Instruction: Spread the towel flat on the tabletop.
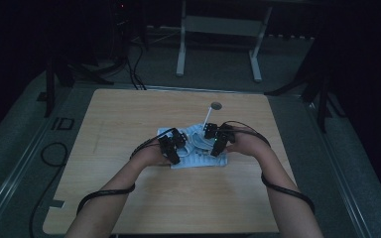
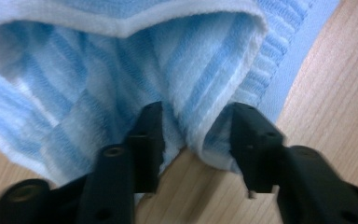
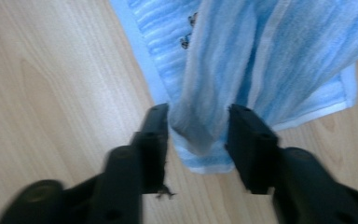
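- Towel [image 1: 198,148], blue with white stripes, lies in the middle of the wooden table [image 1: 129,124].
- Left gripper [image 2: 193,135] has a fold of towel between its jaws, near the towel's edge.
- Right gripper [image 3: 196,135] pinches another bunched fold at a corner.
- Bare table lies open all around.

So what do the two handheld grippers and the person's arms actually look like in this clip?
Both the left gripper and the right gripper are black, each with two flat, blocky jaws bearing small round screw holes, seen in the gripper views. A black cable trails from each back along the forearm, looping beside the elbow. The forearms are bare, with no sleeves showing. No grey top plate or markings can be made out in the dim high view.
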Available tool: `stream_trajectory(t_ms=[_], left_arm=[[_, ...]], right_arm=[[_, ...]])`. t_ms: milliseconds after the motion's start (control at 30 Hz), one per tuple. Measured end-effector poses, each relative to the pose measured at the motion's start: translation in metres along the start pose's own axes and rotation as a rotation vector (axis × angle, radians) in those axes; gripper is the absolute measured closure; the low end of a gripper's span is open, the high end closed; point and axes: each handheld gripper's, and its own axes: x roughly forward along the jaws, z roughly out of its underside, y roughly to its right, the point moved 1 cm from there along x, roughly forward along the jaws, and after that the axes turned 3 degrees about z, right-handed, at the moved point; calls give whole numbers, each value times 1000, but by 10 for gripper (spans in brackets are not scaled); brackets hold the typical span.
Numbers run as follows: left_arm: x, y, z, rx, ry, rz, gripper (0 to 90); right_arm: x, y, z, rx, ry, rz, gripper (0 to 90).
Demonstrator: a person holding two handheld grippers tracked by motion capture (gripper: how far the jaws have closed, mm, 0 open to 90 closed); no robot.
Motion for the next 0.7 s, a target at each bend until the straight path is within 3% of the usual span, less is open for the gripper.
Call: stream_trajectory(t_ms=[100, 233, 333, 500, 567, 700], left_arm=[[2, -1, -1, 4, 8, -20, 717], [-5, -4, -1, -35, 41, -31, 857], [-17, -6, 2, -52, 80, -29, 865], [-43, -7, 14, -43, 77, -105, 870], [-49, -6, 18, -39, 80, -96, 870], [-74, 15, 39, 4, 121, -77, 870]], right_arm=[[0, -1, 1, -22, -20, 3, 842], [-7, -3, 4, -14, -11, 36, 853], [-14, -3, 9, -8, 14, 68, 854], [-29, -11, 28, 13, 53, 116, 854], [-32, -14, 33, 5, 57, 122, 854], [-46, -35, 59, 39, 102, 137, 854]])
